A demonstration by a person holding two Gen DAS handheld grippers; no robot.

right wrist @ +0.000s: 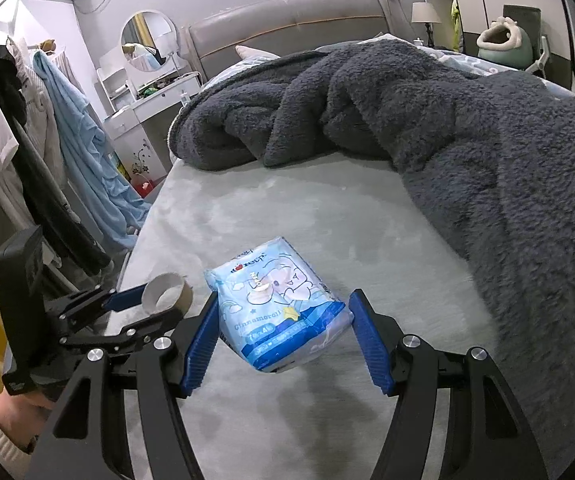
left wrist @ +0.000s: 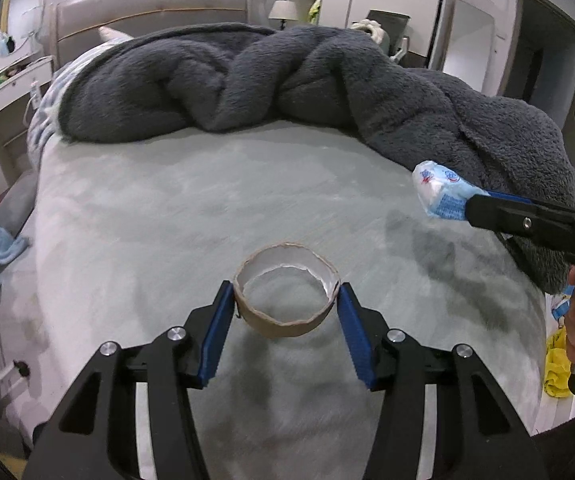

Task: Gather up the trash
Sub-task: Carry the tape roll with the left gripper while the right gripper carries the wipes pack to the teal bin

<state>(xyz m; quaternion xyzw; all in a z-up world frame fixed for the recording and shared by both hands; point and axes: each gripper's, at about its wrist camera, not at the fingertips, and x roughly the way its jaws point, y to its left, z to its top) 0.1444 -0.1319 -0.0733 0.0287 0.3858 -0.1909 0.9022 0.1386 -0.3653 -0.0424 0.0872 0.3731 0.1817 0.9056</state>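
My left gripper point(left wrist: 286, 298) is shut on a brown cardboard tape roll core point(left wrist: 287, 292) and holds it above the pale green bed sheet point(left wrist: 207, 208). It also shows in the right wrist view point(right wrist: 167, 292), pinched between the left gripper's fingers. My right gripper point(right wrist: 283, 312) is shut on a light blue tissue packet point(right wrist: 279, 304) with a cartoon print, lifted off the sheet. In the left wrist view the packet point(left wrist: 439, 192) juts from the right gripper at the right edge.
A crumpled dark grey fleece blanket point(left wrist: 287, 80) covers the far and right side of the bed. A beige headboard point(right wrist: 287, 28) stands behind. Clothes hang on a rack point(right wrist: 47, 140) left of the bed, beside a white dresser point(right wrist: 155, 104). A yellow item point(left wrist: 557, 364) lies at the right.
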